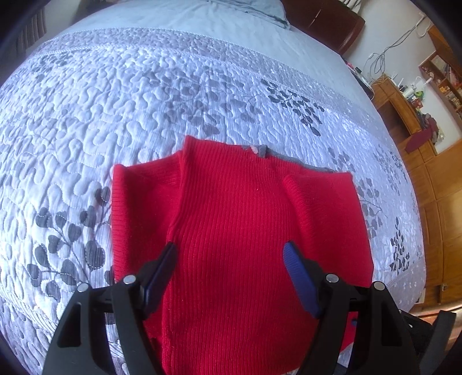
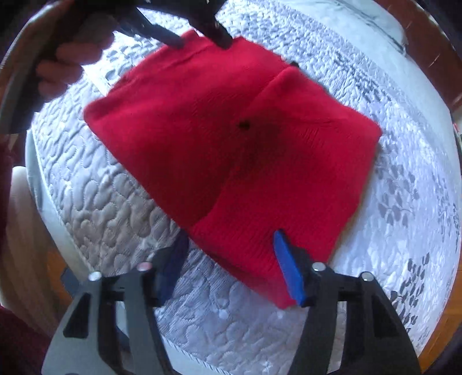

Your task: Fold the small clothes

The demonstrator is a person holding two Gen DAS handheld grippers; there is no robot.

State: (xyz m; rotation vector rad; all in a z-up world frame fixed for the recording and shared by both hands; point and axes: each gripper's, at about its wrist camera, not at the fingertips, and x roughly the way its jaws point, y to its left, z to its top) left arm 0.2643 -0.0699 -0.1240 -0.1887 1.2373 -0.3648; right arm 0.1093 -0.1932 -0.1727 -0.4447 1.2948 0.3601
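From the left wrist camera, a red ribbed knit sweater (image 1: 231, 230) lies on a bed covered by a pale quilted bedspread (image 1: 115, 115) stitched in pebble shapes and printed with grey leaf sprigs. The garment is partly folded: a sleeve or side panel is turned in from each edge, leaving a raised band down the middle, and a scrap of grey fabric (image 1: 261, 150) peeks out at its far edge. The left gripper (image 1: 231, 251) hangs over the near half of the sweater with its blue-padded fingers (image 1: 300, 277) spread wide apart — released, nothing between them. At the far right of this view stand wooden cabinets (image 1: 427, 178) and a cluttered shelf, with a dark wooden headboard (image 1: 323, 20) past the pillow end.

From the right wrist camera, the same sweater (image 2: 231, 138) shows as a rough rectangle set at an angle on the bedspread (image 2: 109, 207), one folded layer overlapping the other along a diagonal seam, with a small dark spot (image 2: 244, 125) near the middle. The right gripper (image 2: 231, 239) sits at the garment's near corner, its jaws parted and empty; the right-hand blue finger (image 2: 288, 265) overlaps the cloth edge, the other is over bare quilt. At the top of the frame the left gripper (image 2: 202, 43) appears over the far edge of the sweater, its black fingers apart, and the person's hand (image 2: 66, 63) holding it is visible — slightly blurred.
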